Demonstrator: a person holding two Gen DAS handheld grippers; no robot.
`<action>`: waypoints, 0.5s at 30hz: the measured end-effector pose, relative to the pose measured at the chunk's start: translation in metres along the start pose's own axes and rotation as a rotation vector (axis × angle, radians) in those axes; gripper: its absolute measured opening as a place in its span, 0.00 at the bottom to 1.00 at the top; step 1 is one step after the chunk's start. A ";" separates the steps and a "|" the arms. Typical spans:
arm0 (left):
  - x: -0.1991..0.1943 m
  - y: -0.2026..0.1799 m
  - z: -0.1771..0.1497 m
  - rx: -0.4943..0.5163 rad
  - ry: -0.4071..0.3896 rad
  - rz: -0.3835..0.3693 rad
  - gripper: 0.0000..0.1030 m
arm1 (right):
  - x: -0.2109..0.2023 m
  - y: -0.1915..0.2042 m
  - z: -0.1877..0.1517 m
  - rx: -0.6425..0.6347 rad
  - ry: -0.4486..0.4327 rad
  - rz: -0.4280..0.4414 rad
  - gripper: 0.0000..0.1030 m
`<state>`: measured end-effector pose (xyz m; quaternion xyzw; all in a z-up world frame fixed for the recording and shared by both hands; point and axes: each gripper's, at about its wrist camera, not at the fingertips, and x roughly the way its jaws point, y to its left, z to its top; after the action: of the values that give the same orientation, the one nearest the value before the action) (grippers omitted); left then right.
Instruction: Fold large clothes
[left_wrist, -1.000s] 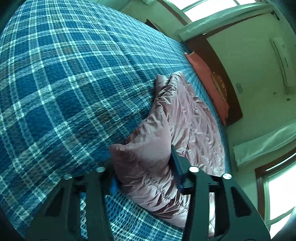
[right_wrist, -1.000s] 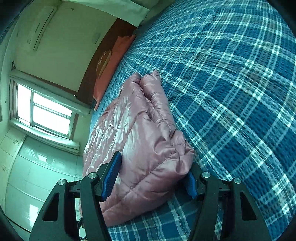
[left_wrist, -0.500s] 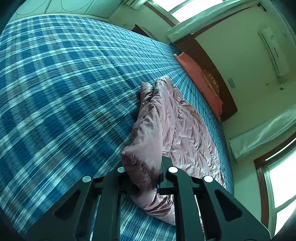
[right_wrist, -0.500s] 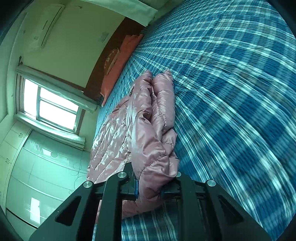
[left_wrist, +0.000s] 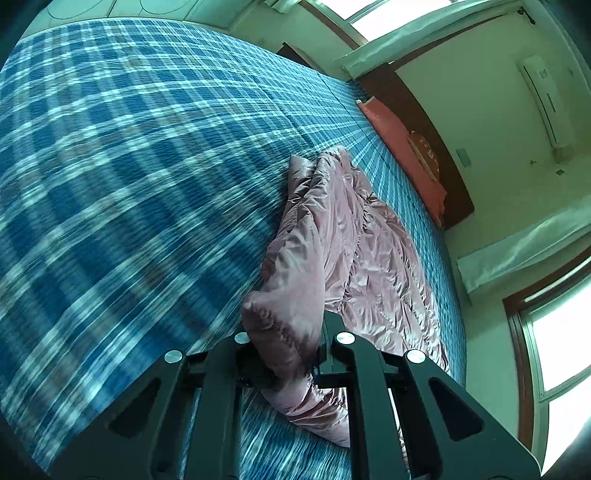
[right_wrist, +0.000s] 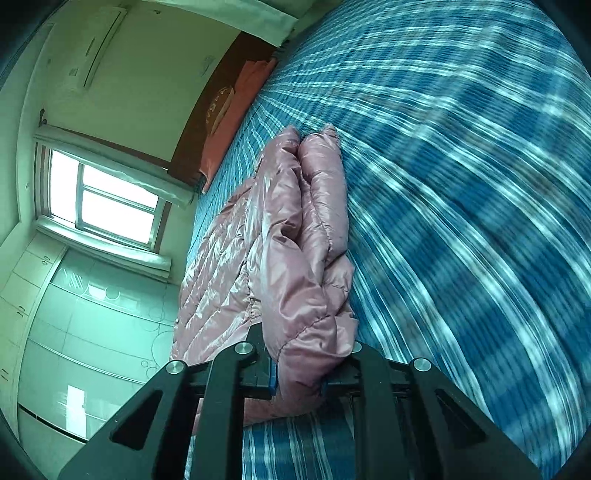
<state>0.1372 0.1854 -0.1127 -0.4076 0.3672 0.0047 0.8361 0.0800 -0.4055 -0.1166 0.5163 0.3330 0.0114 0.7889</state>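
Blue plaid bedspread (left_wrist: 147, 166), orange pillow (left_wrist: 402, 155), wall air conditioner (left_wrist: 546, 99), window (right_wrist: 107, 199).

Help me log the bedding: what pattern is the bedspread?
Blue and white plaid bedspread, clearest in the left wrist view.

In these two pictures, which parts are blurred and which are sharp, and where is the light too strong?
Left wrist view: the plaid bedspread is streaked with motion blur, the pink jacket and the left tool are sharp, and the window is blown out white. Right wrist view: the bedspread smears the same way, the jacket in the right tool is crisp, and the window glares.
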 end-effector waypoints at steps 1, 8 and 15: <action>-0.005 0.003 -0.003 0.000 0.000 -0.001 0.11 | -0.002 -0.002 -0.003 0.001 0.002 -0.001 0.15; -0.011 0.018 -0.012 0.009 0.007 -0.008 0.16 | -0.006 -0.011 -0.003 0.009 0.016 0.009 0.20; -0.020 0.032 -0.004 -0.030 -0.041 0.008 0.65 | -0.020 -0.031 0.007 0.050 -0.029 -0.004 0.61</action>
<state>0.1110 0.2097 -0.1235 -0.4186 0.3514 0.0222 0.8371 0.0588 -0.4328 -0.1299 0.5355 0.3226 -0.0062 0.7805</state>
